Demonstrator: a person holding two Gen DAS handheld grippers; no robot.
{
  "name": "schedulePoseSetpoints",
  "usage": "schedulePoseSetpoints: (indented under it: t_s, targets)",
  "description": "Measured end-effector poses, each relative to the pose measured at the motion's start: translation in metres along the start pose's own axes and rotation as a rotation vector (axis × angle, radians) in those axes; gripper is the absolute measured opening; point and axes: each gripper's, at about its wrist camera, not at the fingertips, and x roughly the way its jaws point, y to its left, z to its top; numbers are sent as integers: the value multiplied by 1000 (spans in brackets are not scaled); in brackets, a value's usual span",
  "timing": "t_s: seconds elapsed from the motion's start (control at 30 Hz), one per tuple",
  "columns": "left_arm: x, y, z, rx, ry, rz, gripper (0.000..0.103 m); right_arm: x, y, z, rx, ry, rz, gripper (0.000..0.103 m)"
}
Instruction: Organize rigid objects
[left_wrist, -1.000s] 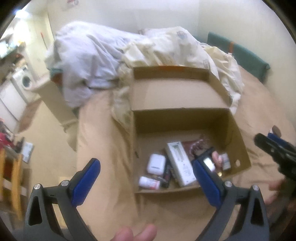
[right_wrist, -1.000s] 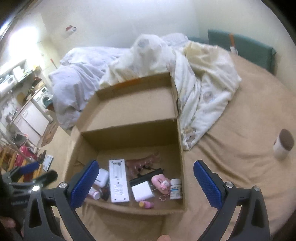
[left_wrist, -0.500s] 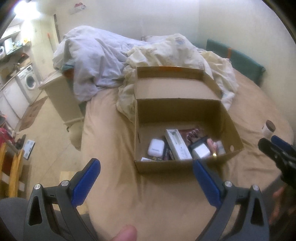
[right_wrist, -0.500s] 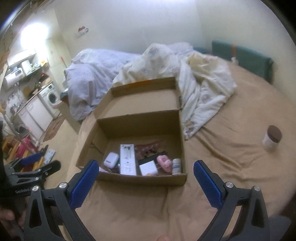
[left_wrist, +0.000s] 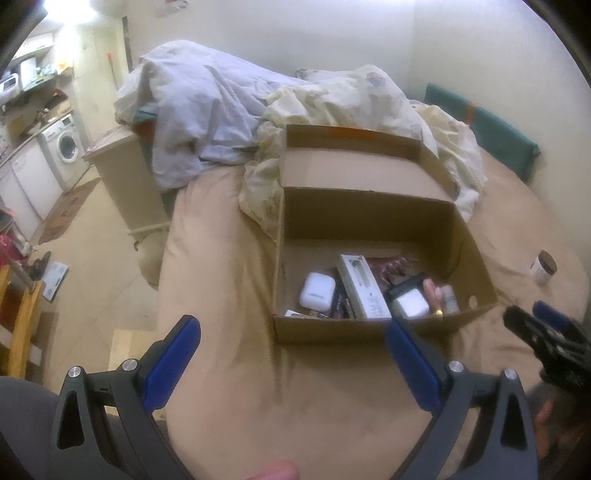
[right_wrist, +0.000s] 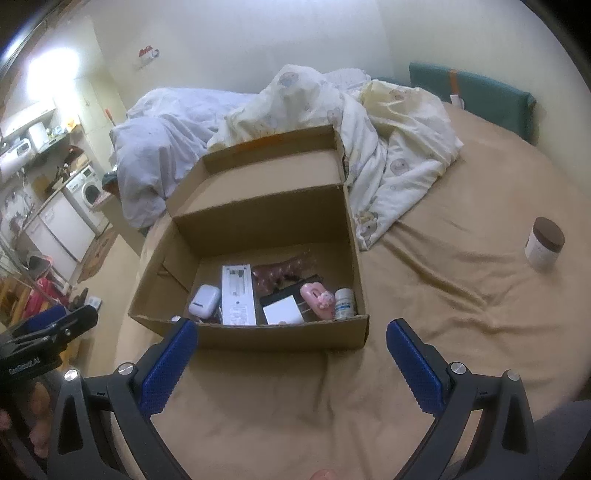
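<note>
The left gripper (left_wrist: 291, 341), black-framed with blue ribbed pads, fills the bottom of the left wrist view, its jaws spread wide and holding nothing. The right gripper (right_wrist: 288, 343), of the same build, sits at the bottom of the right wrist view, likewise spread and empty. Both hang above the tan bedsheet (right_wrist: 443, 295), just short of the near wall of the open brown cardboard box (right_wrist: 266, 336) at frame centre.

Inside the box, on its floor, a white rounded earbud case (right_wrist: 203, 301) lies left, touching a long white rectangular carton (right_wrist: 238, 295). Right of that carton sits a flat white square box (right_wrist: 282, 309) on a black one, then a pink plastic case (right_wrist: 317, 297), then a small white pill bottle with a blue label (right_wrist: 344, 302) against the right wall. A dark reddish patterned item (right_wrist: 280, 275) lies behind them; what it is I cannot tell.

Outside the box, at the right edge of the right wrist view, a white jar with a brown lid (right_wrist: 545, 242) stands upright on the sheet, well apart from the box. Rumpled cream and pale-blue bedding (right_wrist: 332, 107) is heaped behind the box's raised flap. A white washing machine (left_wrist: 64, 146) shows at upper left of the left wrist view.
</note>
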Motion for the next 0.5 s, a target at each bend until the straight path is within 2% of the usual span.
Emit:
schedulePoseSetpoints:
  t_s: [0.27, 0.5]
  targets:
    - [2, -4, -1, 13, 7, -11, 100, 11, -1, -2, 13, 40, 5, 103]
    - [3, -5, -2, 17, 12, -16, 100, 11, -2, -1, 20, 40, -2, 103]
